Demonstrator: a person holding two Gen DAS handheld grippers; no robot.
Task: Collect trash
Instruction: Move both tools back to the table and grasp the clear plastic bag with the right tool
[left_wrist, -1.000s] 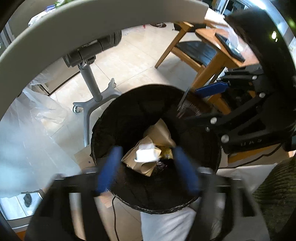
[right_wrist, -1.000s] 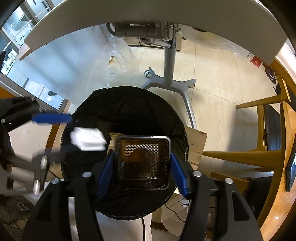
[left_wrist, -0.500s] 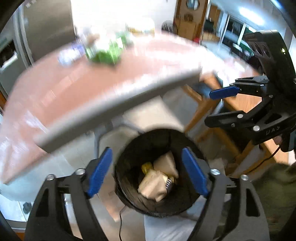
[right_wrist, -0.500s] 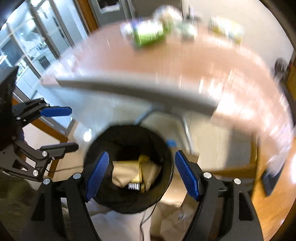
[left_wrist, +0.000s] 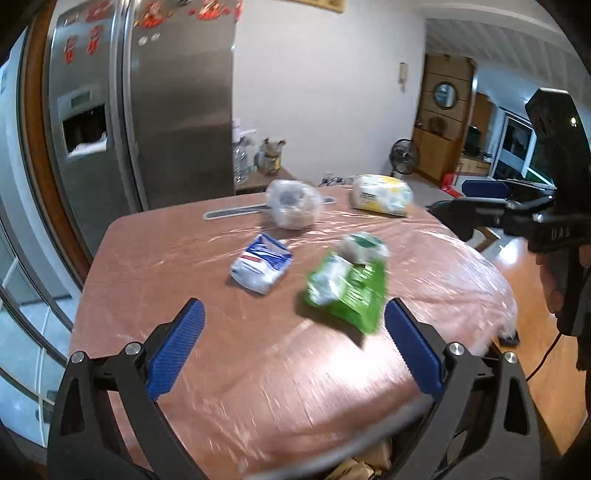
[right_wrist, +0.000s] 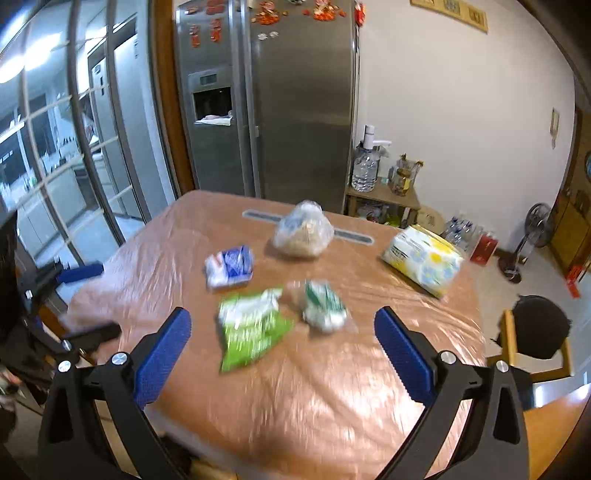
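Note:
On the plastic-covered table (left_wrist: 229, 369) (right_wrist: 332, 406) lie a green snack bag (left_wrist: 347, 291) (right_wrist: 251, 328), a crumpled green-and-white wrapper (left_wrist: 364, 245) (right_wrist: 323, 304), a blue-and-white packet (left_wrist: 262, 266) (right_wrist: 229, 266), a clear bag with something pale inside (left_wrist: 293, 203) (right_wrist: 303, 230) and a yellow-and-white tissue pack (left_wrist: 382, 194) (right_wrist: 423, 256). My left gripper (left_wrist: 293, 345) hangs over the near table edge, jaws opening wide, nothing between them. My right gripper (right_wrist: 282, 352) does the same, jaws opening and bare. Each gripper shows at the side of the other's view.
A steel fridge (left_wrist: 147, 103) (right_wrist: 273, 99) stands behind the table. A small shelf with a water bottle (right_wrist: 365, 166) sits beside it. A wooden chair (right_wrist: 535, 336) is at the right. The bin's brown paper trash (left_wrist: 365, 469) peeks below the table edge.
Both grippers rose from over the black bin to above the table edge and tilted up. The white scrap and the black tray they held dropped into the bin, and both jaws spread wide.

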